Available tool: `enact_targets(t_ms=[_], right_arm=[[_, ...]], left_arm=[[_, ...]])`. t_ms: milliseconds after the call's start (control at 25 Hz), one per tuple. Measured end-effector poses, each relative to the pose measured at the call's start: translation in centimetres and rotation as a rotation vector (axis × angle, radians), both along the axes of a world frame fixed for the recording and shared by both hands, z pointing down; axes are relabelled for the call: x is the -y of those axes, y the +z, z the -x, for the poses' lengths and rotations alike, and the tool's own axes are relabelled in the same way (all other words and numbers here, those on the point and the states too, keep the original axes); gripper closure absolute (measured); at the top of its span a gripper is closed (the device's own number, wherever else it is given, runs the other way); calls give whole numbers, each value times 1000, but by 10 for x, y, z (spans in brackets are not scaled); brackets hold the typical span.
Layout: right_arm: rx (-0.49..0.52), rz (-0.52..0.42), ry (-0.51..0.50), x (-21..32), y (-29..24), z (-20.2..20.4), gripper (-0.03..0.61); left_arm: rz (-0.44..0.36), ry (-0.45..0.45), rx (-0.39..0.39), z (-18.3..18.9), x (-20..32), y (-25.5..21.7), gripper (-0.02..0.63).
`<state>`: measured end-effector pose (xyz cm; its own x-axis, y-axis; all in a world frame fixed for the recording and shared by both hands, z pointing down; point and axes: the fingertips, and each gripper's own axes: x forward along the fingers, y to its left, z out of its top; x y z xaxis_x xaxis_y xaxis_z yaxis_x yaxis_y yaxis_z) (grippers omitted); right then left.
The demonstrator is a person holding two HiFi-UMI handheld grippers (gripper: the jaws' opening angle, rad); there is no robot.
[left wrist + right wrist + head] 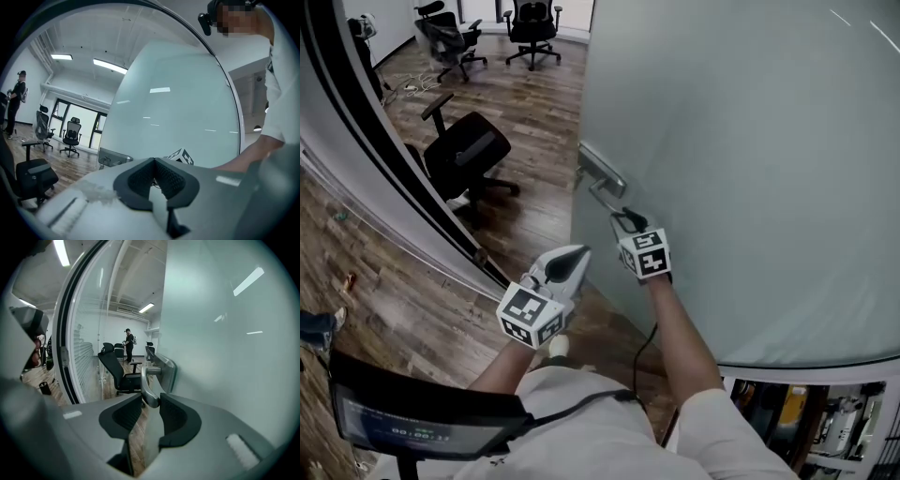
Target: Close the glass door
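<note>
A frosted glass door fills the right of the head view and stands ajar from the curved glass wall on the left. Its metal lever handle sticks out near the door's edge. My right gripper is shut on the end of that handle, with the lever caught between its dark pads. My left gripper hangs lower and to the left, off the door, its jaws shut with nothing in them. In the left gripper view its pads meet at the tips before the frosted door.
A black office chair stands on the wood floor just beyond the gap between door and wall. More chairs stand farther back. A person stands far off in the room. A dark screen is at my lower left.
</note>
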<state>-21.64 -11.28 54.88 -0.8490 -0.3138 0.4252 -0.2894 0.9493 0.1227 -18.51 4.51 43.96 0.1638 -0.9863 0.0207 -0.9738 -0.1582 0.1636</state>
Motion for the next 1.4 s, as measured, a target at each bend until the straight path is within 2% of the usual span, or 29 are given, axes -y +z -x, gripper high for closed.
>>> enact_targets(t_ms=[240, 680, 1040, 1400], right_arm=[[15, 13, -77, -29, -6, -15, 457], [32, 19, -233, -93, 6, -21, 463], [34, 22, -328, -153, 6, -24, 466], [45, 24, -403, -196, 8, -41, 466]], left_arm=[[21, -62, 15, -34, -18, -4, 614], [70, -214, 24, -61, -71, 16, 614], [81, -309, 21, -50, -124, 21, 614], [78, -331, 18, -39, -137, 16, 614]])
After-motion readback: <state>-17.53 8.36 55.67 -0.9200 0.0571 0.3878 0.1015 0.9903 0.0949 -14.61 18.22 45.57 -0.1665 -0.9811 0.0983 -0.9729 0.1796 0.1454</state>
